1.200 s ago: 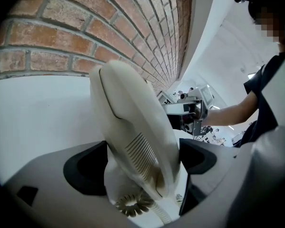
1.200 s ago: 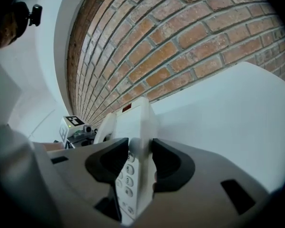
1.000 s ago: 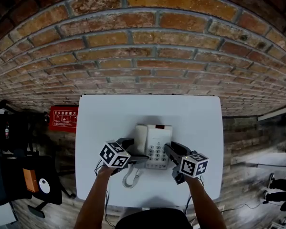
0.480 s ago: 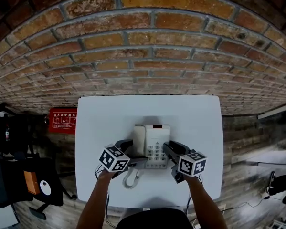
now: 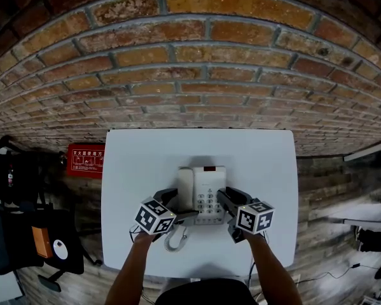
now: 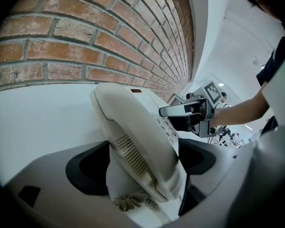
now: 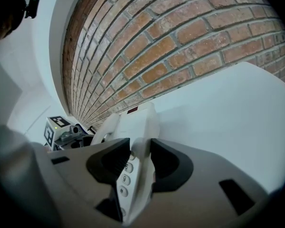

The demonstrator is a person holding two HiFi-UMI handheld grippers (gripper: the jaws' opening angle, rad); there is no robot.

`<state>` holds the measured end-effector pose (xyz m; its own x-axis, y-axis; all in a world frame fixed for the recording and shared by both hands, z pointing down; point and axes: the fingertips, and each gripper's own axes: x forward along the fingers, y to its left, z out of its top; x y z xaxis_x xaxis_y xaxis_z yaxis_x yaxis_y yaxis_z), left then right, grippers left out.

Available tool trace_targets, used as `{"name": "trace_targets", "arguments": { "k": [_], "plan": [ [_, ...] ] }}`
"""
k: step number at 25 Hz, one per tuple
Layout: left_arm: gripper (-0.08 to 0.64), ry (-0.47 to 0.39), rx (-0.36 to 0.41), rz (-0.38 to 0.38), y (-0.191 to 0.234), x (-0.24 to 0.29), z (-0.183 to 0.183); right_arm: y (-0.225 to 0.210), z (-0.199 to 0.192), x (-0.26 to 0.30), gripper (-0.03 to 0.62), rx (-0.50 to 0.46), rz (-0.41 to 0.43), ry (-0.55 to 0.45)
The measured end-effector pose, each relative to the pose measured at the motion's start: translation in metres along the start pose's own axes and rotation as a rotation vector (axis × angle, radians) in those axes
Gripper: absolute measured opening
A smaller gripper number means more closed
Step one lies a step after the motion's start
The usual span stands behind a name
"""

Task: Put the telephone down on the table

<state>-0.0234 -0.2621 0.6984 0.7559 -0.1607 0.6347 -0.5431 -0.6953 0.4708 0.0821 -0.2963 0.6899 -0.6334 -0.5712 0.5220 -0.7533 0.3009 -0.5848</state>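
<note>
I have the telephone (image 5: 205, 192) at the middle of the white tabletop (image 5: 139, 164), with a tool on each side of it. My left tongs (image 6: 142, 167) clamp its handset (image 6: 132, 137). My right tongs (image 7: 140, 163) have just been closing and now pinch the telephone's right edge.

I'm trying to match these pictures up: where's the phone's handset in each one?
Head view: handset at centre, on the telephone's left side.
Left gripper view: handset lower centre, large.
Right gripper view: handset lower left, small.
Shared landmark: the brick wall.
</note>
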Motion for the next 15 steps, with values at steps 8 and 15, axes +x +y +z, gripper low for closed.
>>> {"name": "trace_targets", "arguments": {
  "k": [8, 15],
  "plan": [
    [0.466, -0.028, 0.004, 0.013, 0.001, -0.001, 0.001, -0.001, -0.001, 0.002, 0.143, 0.012, -0.037, 0.003],
    [0.466, -0.068, -0.039, 0.018, -0.002, -0.015, 0.001, -0.005, 0.003, -0.017, 0.098, 0.002, -0.111, -0.027]
  ]
}}
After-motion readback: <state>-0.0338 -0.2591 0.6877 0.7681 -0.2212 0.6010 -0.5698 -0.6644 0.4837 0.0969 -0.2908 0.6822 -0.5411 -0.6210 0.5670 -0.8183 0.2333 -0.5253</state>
